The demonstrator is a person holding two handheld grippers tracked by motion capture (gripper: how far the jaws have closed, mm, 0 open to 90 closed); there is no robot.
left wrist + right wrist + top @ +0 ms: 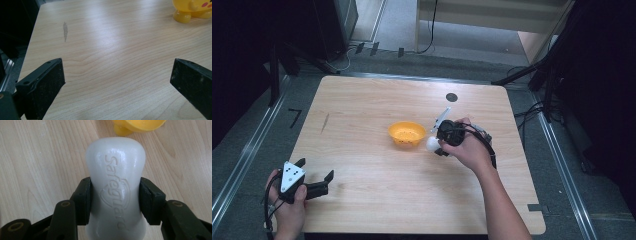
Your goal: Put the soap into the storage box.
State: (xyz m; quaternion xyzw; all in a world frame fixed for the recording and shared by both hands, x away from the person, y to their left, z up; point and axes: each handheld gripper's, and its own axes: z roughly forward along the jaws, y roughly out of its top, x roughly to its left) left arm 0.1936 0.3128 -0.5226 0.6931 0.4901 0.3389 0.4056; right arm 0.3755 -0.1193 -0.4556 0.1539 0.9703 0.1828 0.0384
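Broad wooden counter [377, 200] carrying a yellow bowl [406, 133] near its middle, set as the likely landing spot for the soap. Right tongs [115, 200] clenched on a white soap bar [116, 187] across its narrow waist, gripped there for a sure hold, lifted just beside the bowl's rim. Left tongs [316, 176] released and parked at the near left edge, out of the way
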